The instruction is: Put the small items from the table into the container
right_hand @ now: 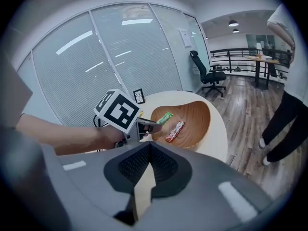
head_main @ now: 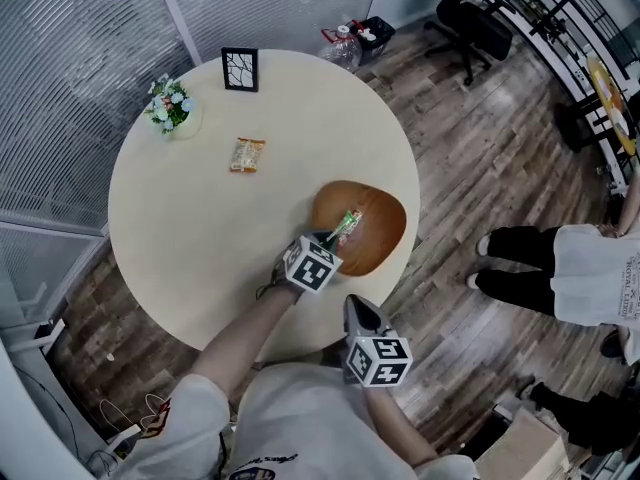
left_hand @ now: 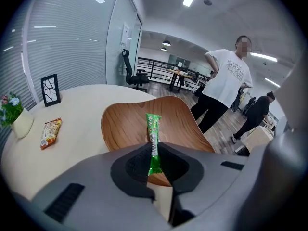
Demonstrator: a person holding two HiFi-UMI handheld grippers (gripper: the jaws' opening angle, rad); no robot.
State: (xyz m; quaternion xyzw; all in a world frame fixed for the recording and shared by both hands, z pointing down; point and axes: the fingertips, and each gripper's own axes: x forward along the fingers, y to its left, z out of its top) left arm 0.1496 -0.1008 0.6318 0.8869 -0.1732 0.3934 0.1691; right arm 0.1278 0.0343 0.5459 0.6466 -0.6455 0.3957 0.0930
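Note:
My left gripper (head_main: 335, 238) is shut on the lower end of a thin green stick packet (left_hand: 153, 138), which juts out over the brown wooden bowl (head_main: 385, 236). In the right gripper view the green packet (right_hand: 164, 118) hangs above the bowl (right_hand: 195, 117), and a red packet (right_hand: 175, 131) lies inside it. An orange snack packet (head_main: 247, 154) lies on the round cream table (head_main: 190, 238), toward the far left. My right gripper (head_main: 355, 306) is shut and empty, hanging off the table's near edge, just in front of the bowl.
A small flower pot (head_main: 172, 108) and a black picture frame (head_main: 240, 69) stand at the table's far side. People stand on the wood floor to the right (head_main: 560, 268). An office chair (head_main: 465, 13) and desks are farther off.

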